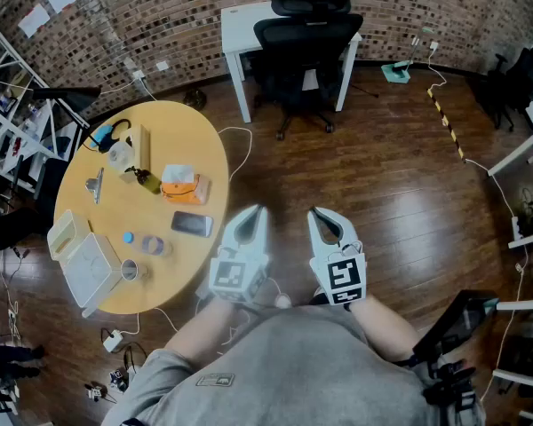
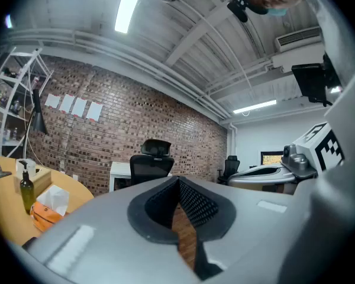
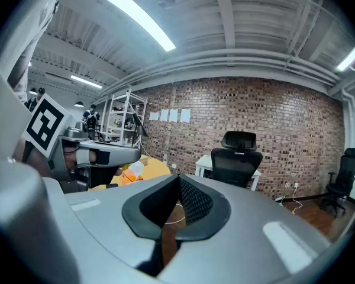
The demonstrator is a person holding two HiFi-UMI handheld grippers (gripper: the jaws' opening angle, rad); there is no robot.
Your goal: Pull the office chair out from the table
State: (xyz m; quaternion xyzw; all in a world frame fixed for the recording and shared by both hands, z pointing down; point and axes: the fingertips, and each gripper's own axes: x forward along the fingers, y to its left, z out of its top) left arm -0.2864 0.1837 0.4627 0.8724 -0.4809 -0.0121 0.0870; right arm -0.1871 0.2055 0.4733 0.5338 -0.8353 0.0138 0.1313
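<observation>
Office chair point(image 1: 306, 38), black and high-backed, sits tucked against the one white table point(image 1: 240, 25) at the far brick wall, well apart from the person, so it probably has to be walked to first; a second chair point(image 3: 342, 179) stands off to the right. Nearer, the left gripper point(image 1: 254, 211) and right gripper point(image 1: 320, 213) point ahead side by side, both jaws pressed together on nothing.

Bright ceiling strip lights, floor glare, fisheye edges, dark corners

place: office | cues: brick wall point(image 1: 169, 11), office chair point(image 1: 306, 43), white desk point(image 1: 239, 25)
</observation>
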